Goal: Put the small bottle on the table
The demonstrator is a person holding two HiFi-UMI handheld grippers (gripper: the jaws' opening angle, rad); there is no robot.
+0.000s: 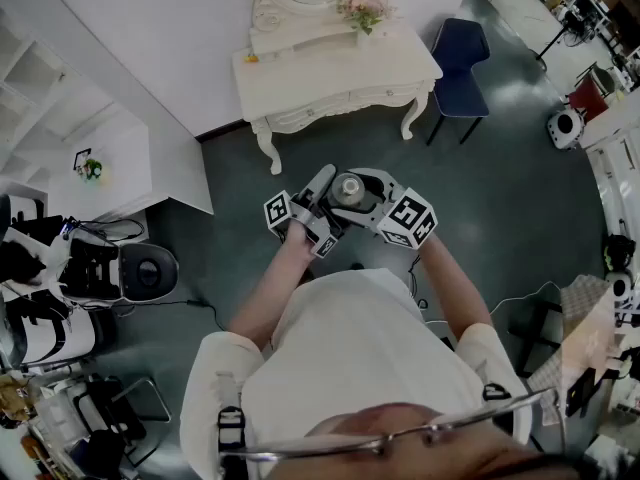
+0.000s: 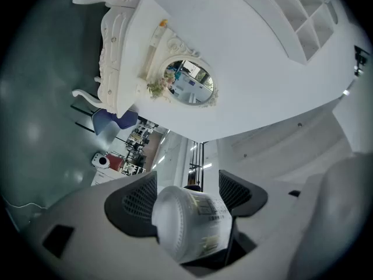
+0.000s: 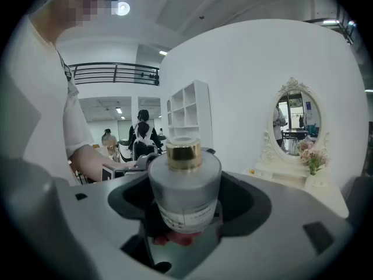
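Observation:
In the right gripper view a frosted grey bottle (image 3: 185, 185) with a gold collar and a label stands upright between the jaws of my right gripper (image 3: 185, 198), which is shut on it. The left gripper view shows my left gripper (image 2: 187, 192) shut on a white labelled bottle (image 2: 185, 223) that lies with its round end towards the camera. In the head view both grippers meet in front of my chest, left gripper (image 1: 322, 186) against right gripper (image 1: 356, 194), and only one round bottle top (image 1: 349, 187) shows there. The white dressing table (image 1: 330, 73) stands ahead.
The dressing table (image 2: 125, 51) carries an oval mirror (image 3: 294, 121), flowers (image 1: 362, 10) and a small yellow thing (image 1: 251, 58). A blue chair (image 1: 460, 58) stands to its right, a white cabinet (image 1: 110, 163) to its left. Equipment and cables lie on the dark floor at the left.

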